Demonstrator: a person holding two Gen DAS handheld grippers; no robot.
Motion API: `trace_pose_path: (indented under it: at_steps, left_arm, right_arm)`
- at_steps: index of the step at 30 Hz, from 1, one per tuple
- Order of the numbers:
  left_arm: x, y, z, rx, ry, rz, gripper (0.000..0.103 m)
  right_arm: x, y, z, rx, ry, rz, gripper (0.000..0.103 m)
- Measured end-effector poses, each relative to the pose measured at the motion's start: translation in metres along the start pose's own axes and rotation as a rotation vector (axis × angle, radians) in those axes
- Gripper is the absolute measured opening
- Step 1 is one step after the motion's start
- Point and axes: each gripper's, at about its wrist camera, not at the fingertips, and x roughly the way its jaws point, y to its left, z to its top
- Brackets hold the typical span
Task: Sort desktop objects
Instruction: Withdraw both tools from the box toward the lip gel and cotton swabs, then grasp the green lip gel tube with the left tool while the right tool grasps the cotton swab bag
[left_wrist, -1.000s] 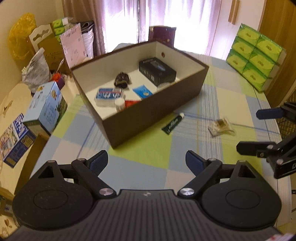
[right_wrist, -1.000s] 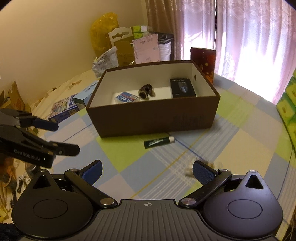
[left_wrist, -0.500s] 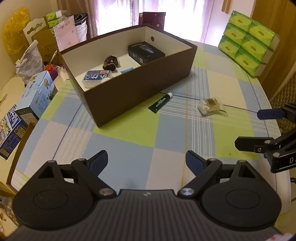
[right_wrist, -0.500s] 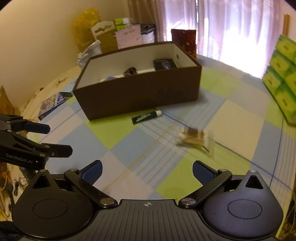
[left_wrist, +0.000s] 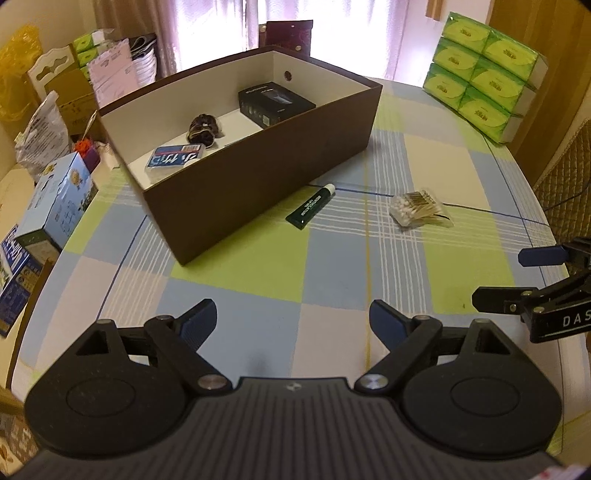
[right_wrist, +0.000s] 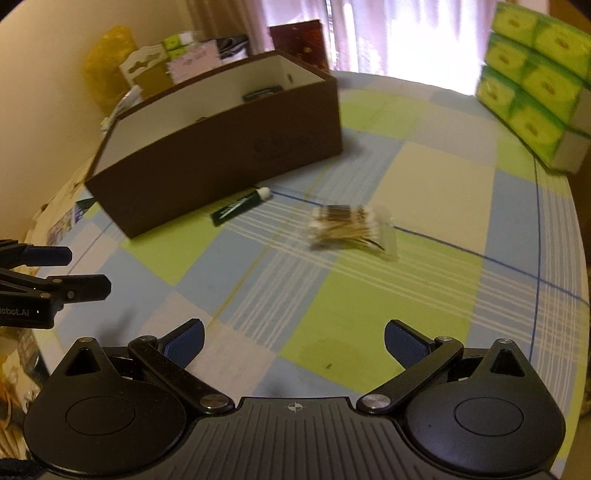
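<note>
from where i sit the main risk is the bag of cotton swabs (right_wrist: 351, 229): it is a thin, slippery packet lying flat on the checked tablecloth (left_wrist: 258, 266), so if my right gripper (right_wrist: 293, 341) comes in too shallow the fingers could push it along or bunch the cloth instead of pinching it. the green tube (left_wrist: 310, 210) lies just beside the near wall of the brown box (left_wrist: 258, 177), and a clumsy reach from the left gripper (left_wrist: 291, 321) could roll it away or knock the box. the 2 grippers are also near each other, so a crossing reach could bump them. the left gripper tilts steeply down over the near part of the table, its jaws wide but closing a little with nothing between them. the right gripper tilts down the same way, facing the swabs, jaws spread wide and empty. both loose things are well apart from either gripper. the box already holds a black carton (left_wrist: 275, 103), a blue packet (left_wrist: 175, 158) and a dark bundle (left_wrist: 203, 129).
</note>
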Motion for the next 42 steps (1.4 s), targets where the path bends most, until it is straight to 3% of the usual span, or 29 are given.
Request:
trace_pose_path:
  at_steps: [8, 27, 36, 42]
  left_arm:
    - [0.029, -0.001, 0.013, 0.075, 0.003, -0.039, 0.078]
    - [0.129, -0.019, 0.071, 0.347, 0.014, -0.125, 0.035]
    - [0.165, -0.034, 0.092, 0.388, 0.003, -0.117, 0.032]
    - [0.183, -0.033, 0.095, 0.344, 0.037, -0.096, 0.017]
  right_arm:
    - [0.02, -0.017, 0.002, 0.085, 0.011, -0.051, 0.101]
    - [0.045, -0.08, 0.004, 0.314, 0.026, -0.194, 0.101]
    - [0.048, -0.096, 0.006, 0.363, 0.026, -0.203, 0.101]
    - [0.053, -0.098, 0.019, 0.298, 0.0, -0.158, 0.101]
